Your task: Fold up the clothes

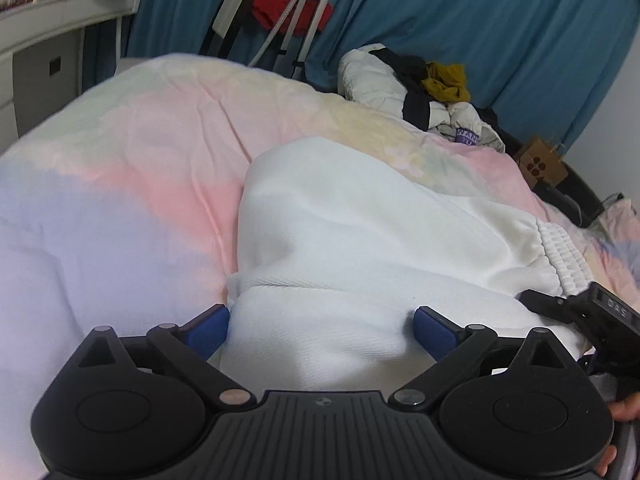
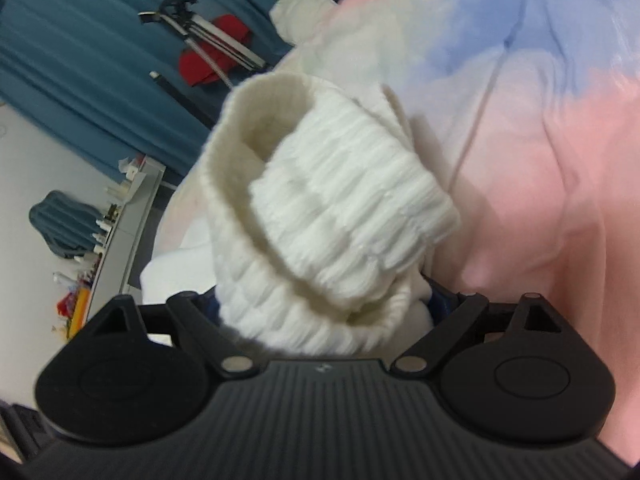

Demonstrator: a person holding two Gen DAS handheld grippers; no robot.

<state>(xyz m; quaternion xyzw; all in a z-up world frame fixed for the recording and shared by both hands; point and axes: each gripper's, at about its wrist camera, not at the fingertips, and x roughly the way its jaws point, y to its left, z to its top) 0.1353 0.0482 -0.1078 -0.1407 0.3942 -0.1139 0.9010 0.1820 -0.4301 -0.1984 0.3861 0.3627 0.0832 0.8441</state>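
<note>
A white sweat garment (image 1: 360, 216) lies on the pastel bedcover (image 1: 120, 184). Its near fold bulges up between the blue pads (image 1: 208, 330) of my left gripper (image 1: 322, 326), whose fingers stand wide apart and open, touching the cloth on both sides. The ribbed white band (image 2: 340, 200) of the same garment is bunched close in front of my right gripper (image 2: 324, 304). That gripper's arms are also spread wide and open, with its pads mostly hidden by the cloth. My right gripper (image 1: 580, 312) shows in the left wrist view beside the ribbed band (image 1: 564, 256).
A heap of white, black and mustard clothes (image 1: 420, 84) sits at the bed's far end. Blue curtains (image 1: 500, 20), a tripod (image 1: 304, 20) with red cloth and a white desk (image 1: 52, 28) stand beyond. A cardboard box (image 1: 542, 162) lies off the bed's right edge.
</note>
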